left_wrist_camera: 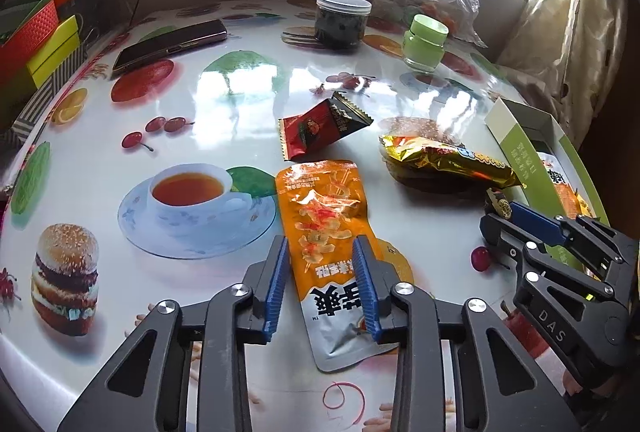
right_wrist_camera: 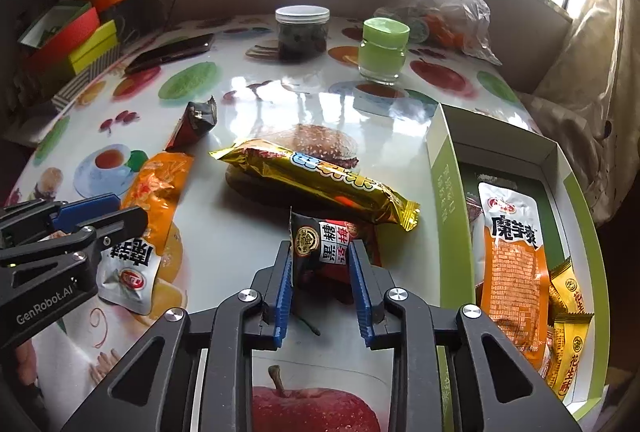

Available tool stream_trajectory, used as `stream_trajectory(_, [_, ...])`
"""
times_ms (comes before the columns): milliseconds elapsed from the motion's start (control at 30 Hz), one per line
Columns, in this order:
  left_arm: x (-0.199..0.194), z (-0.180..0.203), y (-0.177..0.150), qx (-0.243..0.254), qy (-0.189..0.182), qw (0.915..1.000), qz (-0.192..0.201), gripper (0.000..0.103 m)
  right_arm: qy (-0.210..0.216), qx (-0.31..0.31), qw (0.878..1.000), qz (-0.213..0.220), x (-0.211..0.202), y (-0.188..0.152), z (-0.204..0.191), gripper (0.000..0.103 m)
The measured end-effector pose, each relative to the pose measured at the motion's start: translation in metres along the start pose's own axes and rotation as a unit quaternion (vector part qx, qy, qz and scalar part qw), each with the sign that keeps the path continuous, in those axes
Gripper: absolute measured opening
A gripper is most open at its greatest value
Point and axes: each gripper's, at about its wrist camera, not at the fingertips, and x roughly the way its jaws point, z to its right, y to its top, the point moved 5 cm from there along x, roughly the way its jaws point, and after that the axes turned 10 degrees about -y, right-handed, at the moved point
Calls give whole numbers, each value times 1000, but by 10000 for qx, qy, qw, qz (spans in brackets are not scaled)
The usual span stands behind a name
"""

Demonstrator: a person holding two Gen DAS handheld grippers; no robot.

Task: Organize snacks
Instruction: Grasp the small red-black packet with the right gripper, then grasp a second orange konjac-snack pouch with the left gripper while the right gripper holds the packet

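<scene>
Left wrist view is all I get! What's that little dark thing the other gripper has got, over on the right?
Observer: The right gripper is pinching a small dark candy packet with a red patch. The packet stands on edge between the blue pads.
Operator: And what's inside the green box? I mostly see its side.
Observer: The green box has a tall orange-and-white pouch lying in it, with yellow packets beside the pouch.
</scene>
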Motion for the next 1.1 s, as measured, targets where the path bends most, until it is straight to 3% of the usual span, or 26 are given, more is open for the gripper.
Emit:
stream_trajectory(33, [-1, -1, 0, -15, 3, 10000, 6, 7, 11, 27, 10000, 22, -1, 0, 1, 23])
stream_trajectory(67, [1, -3, 0, -49, -53, 10000, -59, 0, 20, 51, 10000, 37, -2, 0, 1, 23])
stream_trajectory(333, [0, -15, -3, -562, -373, 9977, -87, 0, 149, 141, 9997, 115, -12, -5, -3, 20])
stream_trajectory(400, [-2, -16, -3, -610, -439, 9971, -74, 11, 217, 186, 9995, 150, -15, -5, -5, 19])
stream_trajectory(467, [-3, -15, -2, -640, -496, 9967, -33, 38, 336, 245, 9989, 212, -19, -5, -6, 18])
stream_trajectory(533, [-3, -10, 0, -596, -572, 9966, -27, 50, 402, 262, 9986, 239, -23, -6, -8, 18])
stream_trajectory(867, [13, 16, 3, -94, -314, 9990, -307, 59, 463, 328, 9978, 336, -39, -14, -8, 17])
stream_trajectory(1100, [21, 26, 2, 511, 242, 9978, -351, 60, 481, 432, 9973, 351, -43, -19, -1, 17])
